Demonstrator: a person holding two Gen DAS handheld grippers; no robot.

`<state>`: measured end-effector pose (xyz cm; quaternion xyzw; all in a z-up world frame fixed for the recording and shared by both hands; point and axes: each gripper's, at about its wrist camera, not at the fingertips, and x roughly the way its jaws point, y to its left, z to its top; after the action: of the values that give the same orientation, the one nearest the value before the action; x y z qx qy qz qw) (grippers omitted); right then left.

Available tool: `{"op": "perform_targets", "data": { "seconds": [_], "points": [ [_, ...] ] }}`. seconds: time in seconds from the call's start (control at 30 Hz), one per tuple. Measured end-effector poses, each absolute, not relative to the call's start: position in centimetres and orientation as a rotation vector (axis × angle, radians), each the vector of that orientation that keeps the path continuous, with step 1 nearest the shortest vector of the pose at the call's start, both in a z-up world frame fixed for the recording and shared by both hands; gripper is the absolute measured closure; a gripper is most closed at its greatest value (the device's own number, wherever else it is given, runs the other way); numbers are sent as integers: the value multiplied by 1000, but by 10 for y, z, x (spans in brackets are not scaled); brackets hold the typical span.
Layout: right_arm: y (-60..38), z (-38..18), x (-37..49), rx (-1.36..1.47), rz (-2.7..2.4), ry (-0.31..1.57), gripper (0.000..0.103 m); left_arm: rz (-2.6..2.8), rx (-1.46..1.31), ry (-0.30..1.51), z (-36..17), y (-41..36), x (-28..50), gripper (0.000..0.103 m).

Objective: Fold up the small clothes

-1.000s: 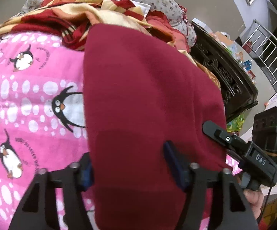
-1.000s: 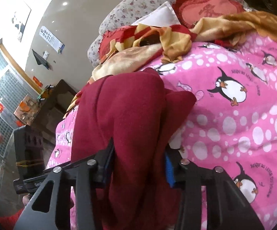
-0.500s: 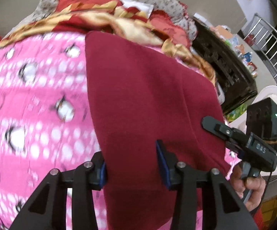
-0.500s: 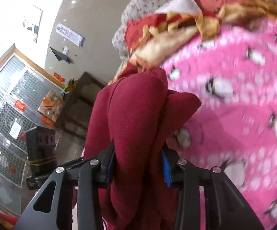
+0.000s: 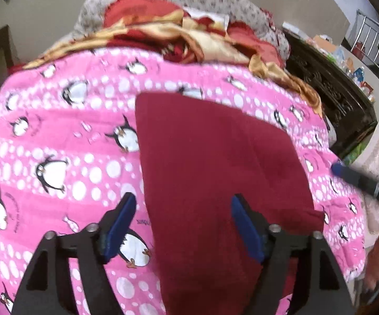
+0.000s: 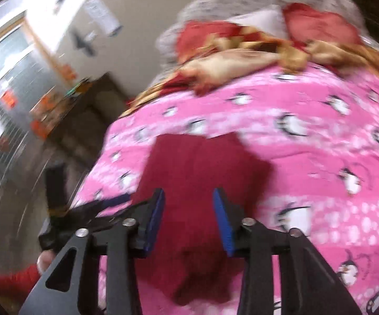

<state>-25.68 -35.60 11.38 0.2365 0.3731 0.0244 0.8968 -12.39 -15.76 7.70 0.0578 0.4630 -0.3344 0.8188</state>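
Ahead of my left tongs (image 5: 182,225) the folded maroon garment (image 5: 215,162) lies flat on the penguin blanket (image 5: 58,157) because I have just spread those jaws, gripping nothing; my right tongs (image 6: 188,219), narrowing, hover empty above it.

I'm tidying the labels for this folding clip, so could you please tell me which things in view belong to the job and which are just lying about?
Belongs to the job:
- dark red garment, lying flat on the bed
- left gripper, jaws just opened, nothing pinched
- right gripper, jaws just narrowed, pads clear of the cloth

Just lying about:
- pink penguin blanket
- red and gold blanket
- dark carved cabinet
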Motion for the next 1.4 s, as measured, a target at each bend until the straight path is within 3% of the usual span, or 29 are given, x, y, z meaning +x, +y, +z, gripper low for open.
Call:
{"op": "perform_targets", "data": {
  "seconds": [0.2, 0.37, 0.67, 0.9, 1.4],
  "points": [
    [-332, 53, -257, 287, -113, 937, 51, -663, 153, 912, 91, -153, -136, 21],
    [-340, 80, -270, 373, -119, 865, 50, -638, 174, 840, 105, -146, -148, 21],
    [-307, 133, -279, 178, -238, 751, 42, -622, 144, 745, 131, -133, -168, 17],
    [-300, 131, -276, 203, -253, 749, 30, -609, 142, 728, 138, -128, -171, 15],
    [-303, 123, -273, 238, -259, 772, 29, -603, 145, 732, 136, -128, -172, 15]
  ]
}}
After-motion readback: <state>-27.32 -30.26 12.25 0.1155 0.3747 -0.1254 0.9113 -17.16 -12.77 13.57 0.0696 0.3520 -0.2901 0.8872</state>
